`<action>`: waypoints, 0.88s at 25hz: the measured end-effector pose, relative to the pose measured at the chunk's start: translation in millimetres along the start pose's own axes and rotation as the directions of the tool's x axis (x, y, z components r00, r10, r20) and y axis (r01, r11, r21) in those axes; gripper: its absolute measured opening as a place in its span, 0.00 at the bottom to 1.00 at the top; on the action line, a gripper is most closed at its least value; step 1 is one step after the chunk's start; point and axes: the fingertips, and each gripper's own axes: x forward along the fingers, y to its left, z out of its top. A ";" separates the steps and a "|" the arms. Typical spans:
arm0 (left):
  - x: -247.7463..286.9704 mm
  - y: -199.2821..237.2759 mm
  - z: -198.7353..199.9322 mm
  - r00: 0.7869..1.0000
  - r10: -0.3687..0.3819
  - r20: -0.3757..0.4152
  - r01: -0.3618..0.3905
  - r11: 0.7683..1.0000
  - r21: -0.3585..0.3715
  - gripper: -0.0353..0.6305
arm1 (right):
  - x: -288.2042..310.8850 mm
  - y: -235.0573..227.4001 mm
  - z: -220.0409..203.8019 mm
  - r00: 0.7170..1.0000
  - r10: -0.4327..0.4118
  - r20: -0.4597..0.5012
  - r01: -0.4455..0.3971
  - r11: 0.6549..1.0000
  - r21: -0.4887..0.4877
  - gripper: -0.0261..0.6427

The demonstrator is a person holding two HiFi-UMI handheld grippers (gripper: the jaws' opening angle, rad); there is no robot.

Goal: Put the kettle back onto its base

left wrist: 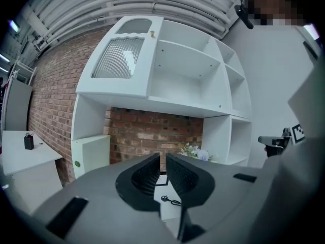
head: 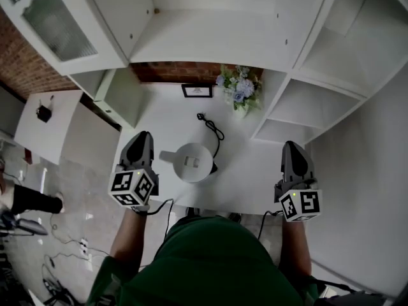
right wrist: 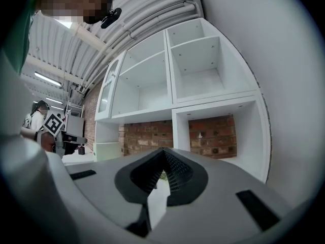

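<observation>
Far left: a low white side table (head: 64,129) against the brick wall (head: 19,62), with a small black item (head: 43,113) on top. Grey floor (head: 83,190) below, cables (head: 64,250) strewn across it. Glass-door cabinet (head: 54,21) overhead.

Left tongs (head: 141,136) are clenched with nothing between them, over the table's near left corner, just beside the kettle but not touching it.

The table (head: 166,113) is white, matte and mostly bare. The kettle (head: 191,162) stands upright near the front edge. A dark sliver at its right foot is probably the base, hard to tell from above. A black cord (head: 212,127) trails back.

A frame (head: 197,91) and flowers (head: 240,91) stand at the brick back.

Right tongs (head: 292,146) are clenched and empty at the right edge, well apart from the kettle. Open white shelves (head: 306,101) stand beyond.
</observation>
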 end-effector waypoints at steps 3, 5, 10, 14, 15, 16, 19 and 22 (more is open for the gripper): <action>-3.9 -5.3 -2.1 1.000 0.009 -0.012 -0.009 1.000 0.006 0.13 | -1.1 -4.5 -2.4 1.000 0.009 -0.002 -0.009 1.000 0.000 0.06; -7.6 -9.3 -3.3 1.000 0.016 -0.016 -0.016 1.000 0.011 0.13 | -1.1 -7.8 -6.3 1.000 0.014 -0.010 -0.014 1.000 0.006 0.06; -17.9 -15.5 -5.9 0.998 0.046 -0.030 -0.046 0.999 0.026 0.13 | -0.3 -12.5 -9.5 0.999 0.039 -0.002 -0.039 0.999 0.017 0.06; -24.6 -24.2 -12.5 0.997 0.065 -0.048 -0.064 0.998 0.030 0.13 | -0.8 -17.9 -11.2 0.998 0.064 -0.006 -0.063 0.998 0.022 0.06; -26.3 -26.7 -14.2 0.996 0.069 -0.051 -0.068 0.997 0.029 0.13 | -1.5 -19.6 -11.6 0.998 0.069 -0.007 -0.068 0.997 0.024 0.06; -28.4 -28.4 -15.3 0.996 0.074 -0.053 -0.073 0.997 0.028 0.13 | -2.0 -20.7 -11.8 0.997 0.074 -0.008 -0.074 0.997 0.026 0.06; -36.4 -28.2 -15.5 0.994 0.098 -0.047 -0.097 0.995 0.022 0.13 | -1.9 -20.5 -11.7 0.996 0.092 -0.005 -0.092 0.995 0.034 0.06; -45.1 -24.9 -17.9 0.991 0.126 -0.042 -0.125 0.992 0.013 0.13 | -1.1 -17.7 -11.8 0.993 0.118 -0.014 -0.117 0.993 0.023 0.06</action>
